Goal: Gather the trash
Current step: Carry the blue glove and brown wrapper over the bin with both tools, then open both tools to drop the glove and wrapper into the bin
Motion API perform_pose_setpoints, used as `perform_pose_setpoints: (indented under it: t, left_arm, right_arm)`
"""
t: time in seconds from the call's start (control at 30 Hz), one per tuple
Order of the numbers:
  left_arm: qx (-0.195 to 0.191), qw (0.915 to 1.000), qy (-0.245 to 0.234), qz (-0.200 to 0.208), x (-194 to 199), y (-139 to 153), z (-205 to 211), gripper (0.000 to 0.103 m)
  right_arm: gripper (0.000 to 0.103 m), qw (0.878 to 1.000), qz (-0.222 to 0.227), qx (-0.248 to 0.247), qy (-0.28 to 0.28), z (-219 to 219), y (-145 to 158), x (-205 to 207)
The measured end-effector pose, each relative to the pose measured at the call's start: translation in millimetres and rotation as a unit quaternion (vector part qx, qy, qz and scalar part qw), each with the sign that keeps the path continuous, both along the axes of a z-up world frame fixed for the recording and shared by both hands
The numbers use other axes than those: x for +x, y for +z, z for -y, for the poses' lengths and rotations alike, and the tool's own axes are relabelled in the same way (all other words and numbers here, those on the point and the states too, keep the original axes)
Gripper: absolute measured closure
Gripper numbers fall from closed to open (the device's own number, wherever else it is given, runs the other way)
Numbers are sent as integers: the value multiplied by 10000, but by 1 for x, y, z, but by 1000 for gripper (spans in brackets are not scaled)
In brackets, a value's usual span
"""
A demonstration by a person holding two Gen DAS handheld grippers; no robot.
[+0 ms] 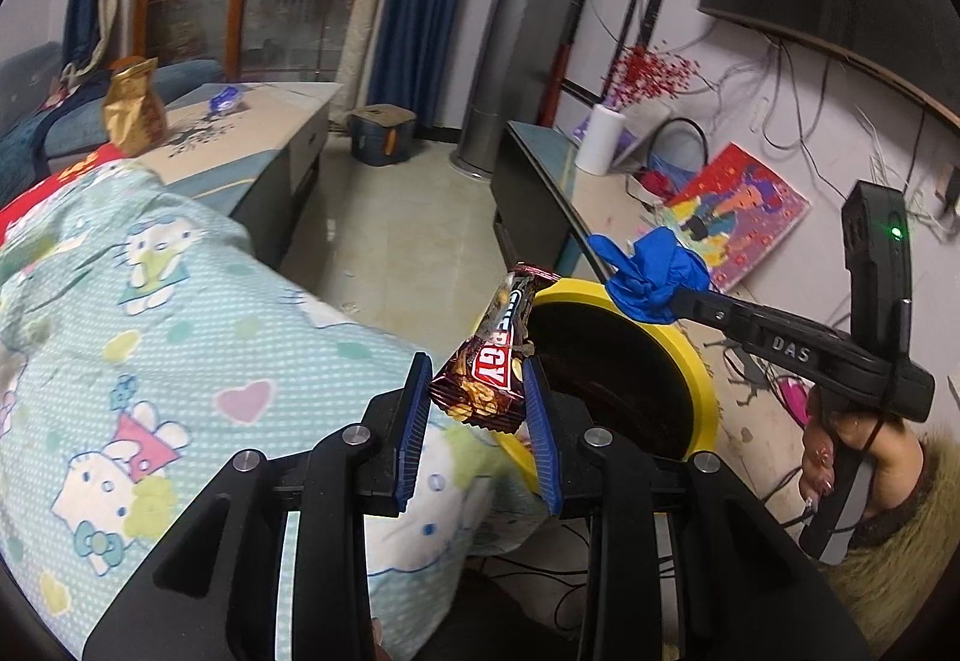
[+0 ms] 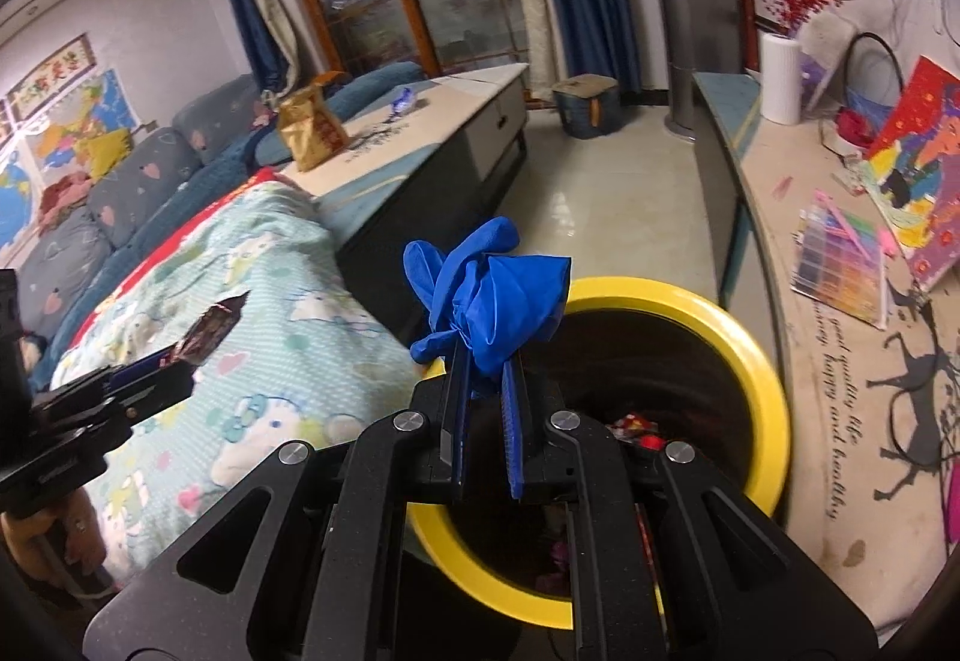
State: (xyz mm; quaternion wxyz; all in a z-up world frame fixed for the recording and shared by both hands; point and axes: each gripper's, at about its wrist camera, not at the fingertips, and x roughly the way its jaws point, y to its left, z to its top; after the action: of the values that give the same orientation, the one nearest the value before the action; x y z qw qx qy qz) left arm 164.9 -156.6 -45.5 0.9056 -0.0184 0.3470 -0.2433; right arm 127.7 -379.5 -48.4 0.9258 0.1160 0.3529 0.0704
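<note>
My left gripper (image 1: pixel 478 370) is shut on a brown-and-red snack bar wrapper (image 1: pixel 492 355) and holds it at the near left rim of the yellow-rimmed trash bin (image 1: pixel 699 361). My right gripper (image 2: pixel 486 370) is shut on a crumpled blue glove (image 2: pixel 489 289) and holds it over the bin's left rim (image 2: pixel 762 361). The bin is dark inside with some trash at the bottom. In the left wrist view the right gripper (image 1: pixel 666 298) reaches in from the right with the glove (image 1: pixel 648 271). In the right wrist view the left gripper (image 2: pixel 153 364) holds the wrapper (image 2: pixel 207 331) at the left.
A Hello Kitty quilt (image 1: pixel 150 331) lies left of the bin. A low coffee table (image 2: pixel 420 139) carries a gold snack bag (image 2: pixel 309 127) and a blue wrapper (image 2: pixel 402 100). A long TV cabinet (image 2: pixel 840 391) on the right holds a paper roll, books and a painting. Tiled floor lies between.
</note>
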Motion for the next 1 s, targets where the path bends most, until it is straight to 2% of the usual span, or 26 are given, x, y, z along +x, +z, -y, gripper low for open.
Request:
perform_pose_setpoints:
  t: [0.47,0.57,0.67,0.7,0.73,0.8,0.87,0.93,1.0]
  left_arm:
    - [301,9976,-613,-119,3,-21,63,73]
    - [364,9970,-667,-132,6,-27,74,72]
    - [410,9964,-723,-166,13,-35,87,72]
    - [437,9960,-759,-195,16,-39,93,68]
    - [471,9956,-778,-221,17,-42,97,58]
    - [565,9947,-797,-317,20,-51,103,41]
    - [581,9946,-779,-372,21,-55,103,35]
    - [561,9954,-698,-352,19,-54,97,14]
    - [490,9965,-597,-332,17,-49,87,11]
  right_arm:
    - [97,9975,-401,13,-582,50,-24,-4]
    - [92,9968,-492,110,-626,58,-30,-4]
    - [83,9954,-615,218,-704,62,-37,-2]
    - [73,9949,-681,251,-703,64,-41,-2]
    - [60,9944,-710,250,-737,65,-42,-1]
    - [56,9932,-691,303,-882,70,-43,-5]
    - [48,9928,-673,338,-934,71,-40,-8]
    - [35,9927,-543,334,-1027,72,-34,-16]
    - [31,9932,-390,292,-1062,69,-25,-24]
